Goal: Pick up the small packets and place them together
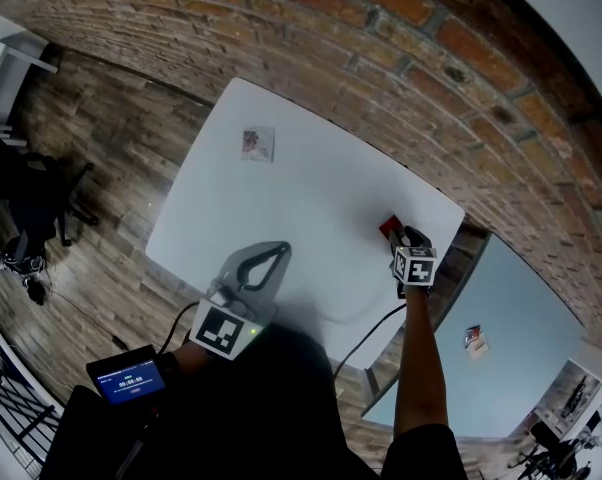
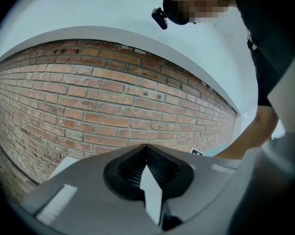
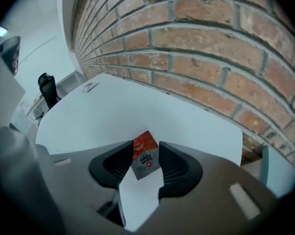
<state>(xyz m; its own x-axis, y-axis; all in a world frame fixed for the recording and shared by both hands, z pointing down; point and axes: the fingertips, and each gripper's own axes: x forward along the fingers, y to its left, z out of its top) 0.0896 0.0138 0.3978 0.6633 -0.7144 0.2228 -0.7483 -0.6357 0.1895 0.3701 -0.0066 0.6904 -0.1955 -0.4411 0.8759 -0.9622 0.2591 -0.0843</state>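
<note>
I am clamping the right gripper (image 3: 145, 146) on a red-and-grey packet (image 3: 145, 159), both pads pressing its edges, near the right edge of the white table (image 1: 311, 188) beside the brick wall (image 3: 211, 58). My left gripper (image 2: 146, 150) is sitting closed and empty at the table's near edge. A second packet (image 1: 258, 143) is lying well apart near the far left corner, and a third packet (image 1: 474, 340) is lying on the neighbouring blue table (image 1: 521, 308).
</note>
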